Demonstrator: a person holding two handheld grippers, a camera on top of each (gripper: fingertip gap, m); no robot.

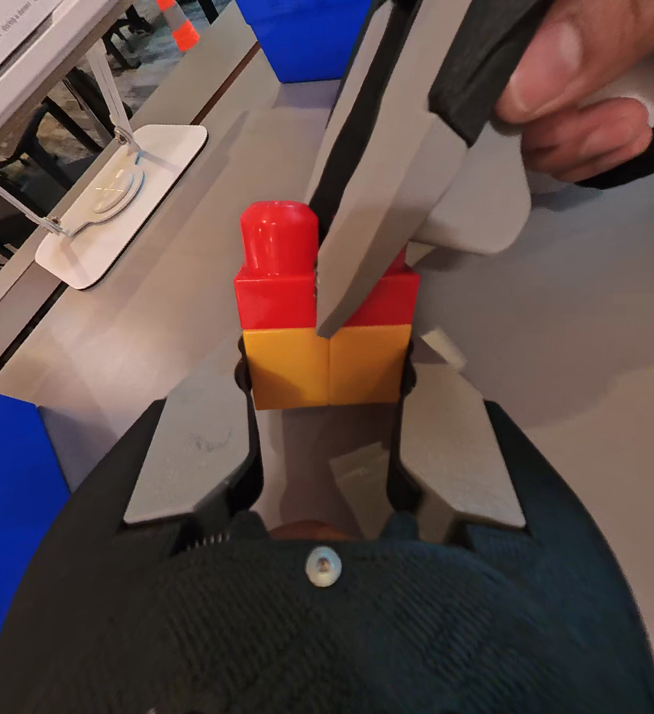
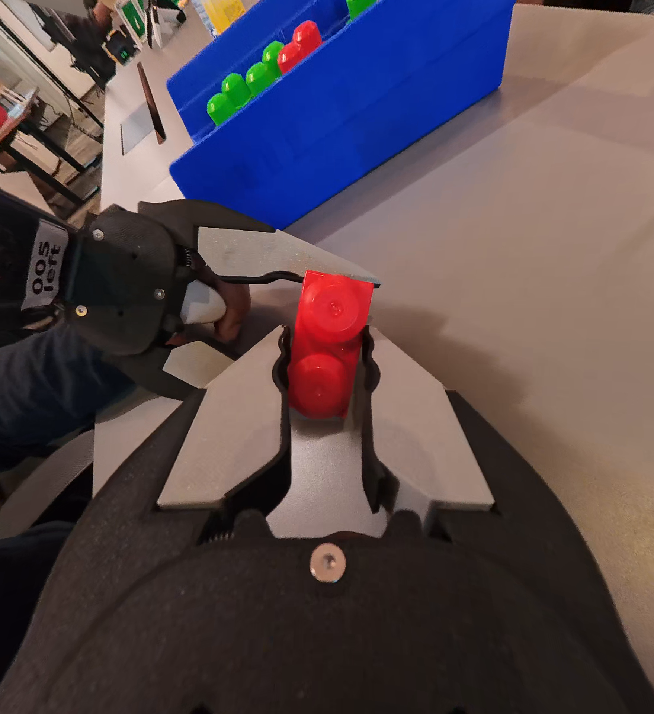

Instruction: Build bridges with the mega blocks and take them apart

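The grey desk (image 2: pixel 549 270) carries a blue bin (image 2: pixel 337 127) holding green and red blocks. Near its front, 2 yellow blocks (image 1: pixel 325 369) sit side by side under a red block (image 1: pixel 275 293) with 2 studs. The left claw (image 1: pixel 327 367) is clamped on the yellow pair; the right claw (image 2: pixel 323 359) pinches the red block from above.
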